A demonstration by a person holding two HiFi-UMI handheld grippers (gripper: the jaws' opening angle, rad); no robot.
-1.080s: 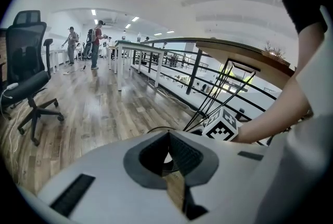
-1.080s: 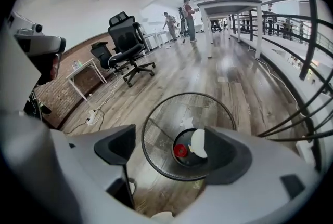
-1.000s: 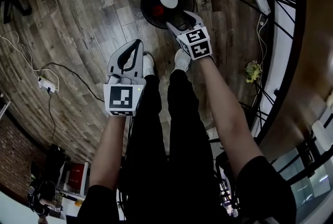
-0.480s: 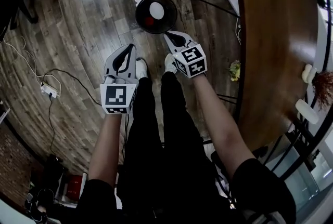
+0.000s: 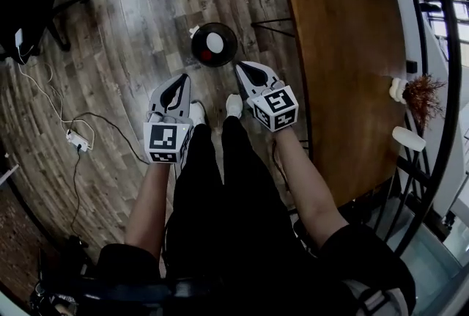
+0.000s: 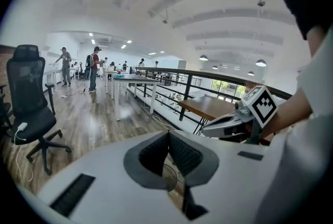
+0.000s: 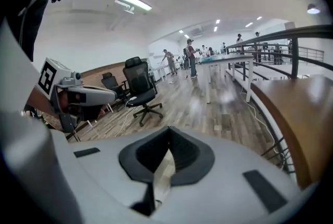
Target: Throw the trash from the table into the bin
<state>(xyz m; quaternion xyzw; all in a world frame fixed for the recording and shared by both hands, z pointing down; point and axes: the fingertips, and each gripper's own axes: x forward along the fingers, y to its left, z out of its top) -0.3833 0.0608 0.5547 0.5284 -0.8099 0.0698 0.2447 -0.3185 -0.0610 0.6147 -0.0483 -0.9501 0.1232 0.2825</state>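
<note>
Both tongs now hang higher and further back than a second ago, when the right one was spread over the bin; the bench has also swung into the head view. The left tongs (image 5: 182, 78) are closed tip to tip with nothing in them. The right tongs (image 5: 239, 67) are likewise pressed fully together and carry nothing. Both point down past the shoes (image 5: 233, 105) toward the floor (image 5: 132, 28).

Just ahead of the tips stands the bin (image 5: 227, 50), already holding a white disc (image 5: 215, 39) and a red piece (image 5: 207, 55). It sits near the bench (image 5: 344, 65), off its near corner. What still looks like trash lies well apart from the tongs, along the bench's far side: a pale lump (image 5: 398, 89) touching a brown tuft (image 5: 424, 94), and a white cylinder (image 5: 408, 138) nearer its edge.

The likely trouble is in the reach. Closed tongs arriving at those pieces would push rather than take, and a nudge could send the cylinder rolling over the edge. The tuft looks brittle and may shed if squeezed hard. The carry back is long, so a weak pinch could drop a piece on the floor. The bin stands close to the feet, so a step forward could tip it.
</note>
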